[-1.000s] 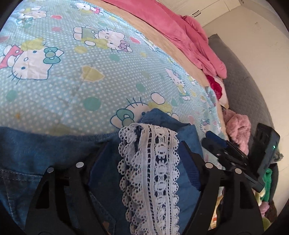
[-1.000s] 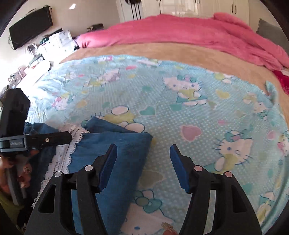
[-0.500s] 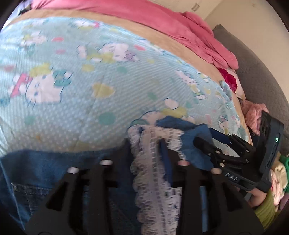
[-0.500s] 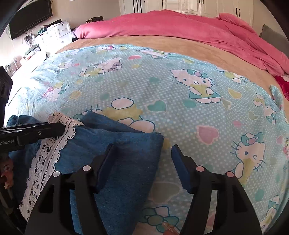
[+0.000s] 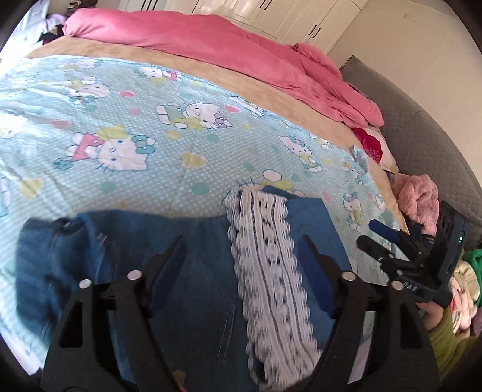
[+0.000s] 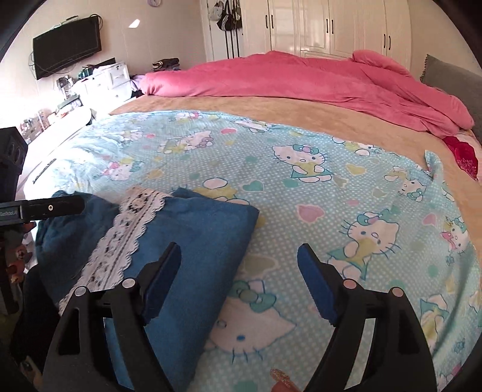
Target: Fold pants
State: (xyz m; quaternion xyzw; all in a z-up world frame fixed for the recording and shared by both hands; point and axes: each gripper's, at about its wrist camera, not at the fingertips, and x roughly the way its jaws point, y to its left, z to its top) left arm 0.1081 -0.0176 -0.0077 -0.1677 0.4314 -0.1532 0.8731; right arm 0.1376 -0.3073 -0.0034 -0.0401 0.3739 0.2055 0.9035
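Closest to me, my left claw [image 5: 241, 265] is spread wide with nothing in it, hanging just over the pants [image 5: 192, 271]. Its two fingers straddle the white lace trim [image 5: 265, 259] that runs down the denim. The view is blurred along the left side, so I cannot tell whether the pads touch the cloth.

My right claw [image 6: 239, 271] is just as wide open and also empty. Its left finger sits over the folded blue edge of the pants [image 6: 192, 241], its right finger over the bare cartoon-cat bedsheet [image 6: 301, 181].

The pants lie at the near edge of the bed, bunched into a thick stack with the lace trim [image 6: 126, 232] on top and one squared corner pointing toward the middle of the sheet. To my eye a fold is laid down and both claws are free, so I judge I am between folds, or tidying up.

Next I would pick a fresh grip. The left side looks lumpy and rounded, so I would pinch that edge with the left claw, take the right-hand corner with the right, and bring them over together, keeping the lace from dragging.

Further off, the pink duvet [image 6: 301, 78] is heaped along the far side, and the white wardrobes [image 6: 331, 27] stand behind it.
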